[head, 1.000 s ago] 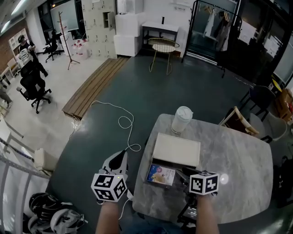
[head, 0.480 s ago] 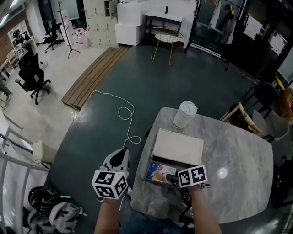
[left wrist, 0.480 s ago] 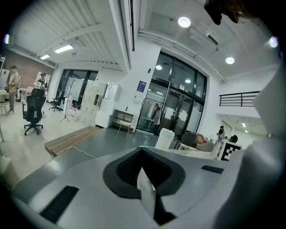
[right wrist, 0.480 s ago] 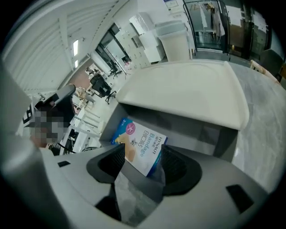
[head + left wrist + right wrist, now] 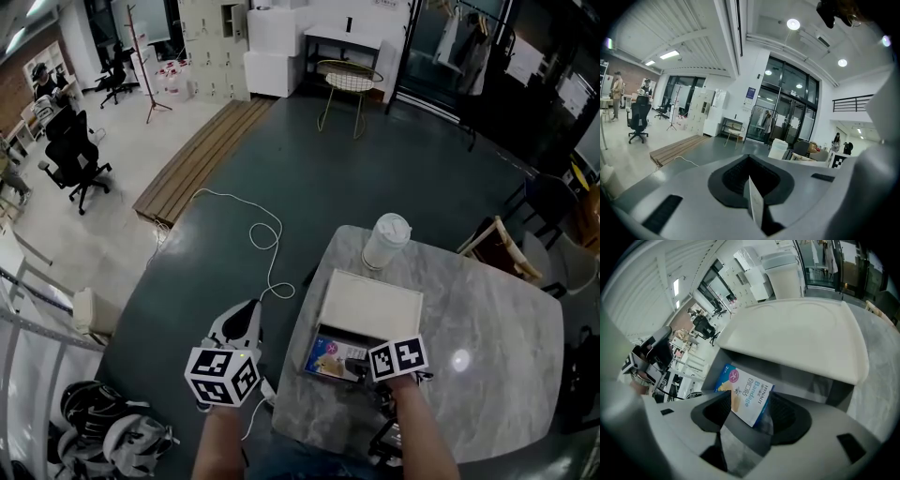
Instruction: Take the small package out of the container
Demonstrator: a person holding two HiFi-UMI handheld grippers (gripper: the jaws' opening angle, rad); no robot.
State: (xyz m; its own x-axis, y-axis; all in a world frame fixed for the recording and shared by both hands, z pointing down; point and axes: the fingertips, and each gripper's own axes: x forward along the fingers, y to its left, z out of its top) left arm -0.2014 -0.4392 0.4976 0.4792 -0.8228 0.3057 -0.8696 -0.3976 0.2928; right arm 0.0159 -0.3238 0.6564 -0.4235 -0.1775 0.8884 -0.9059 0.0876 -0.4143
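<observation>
The right tool (image 5: 749,420) has just opened wide and points down into the box (image 5: 797,333) on the counter (image 5: 487,375). The pack (image 5: 745,392) lies inside, between its jaws, not yet squeezed. Next: squeeze, then lift. The left tool (image 5: 750,187) is closed.

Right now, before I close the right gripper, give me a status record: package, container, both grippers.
container: grey, on the table, cream lid covering its far part
small package: blue box lying in the container's open near end
right gripper: open, jaws just opened, package between them, not gripped
left gripper: shut, empty, beyond the table's left edge
</observation>
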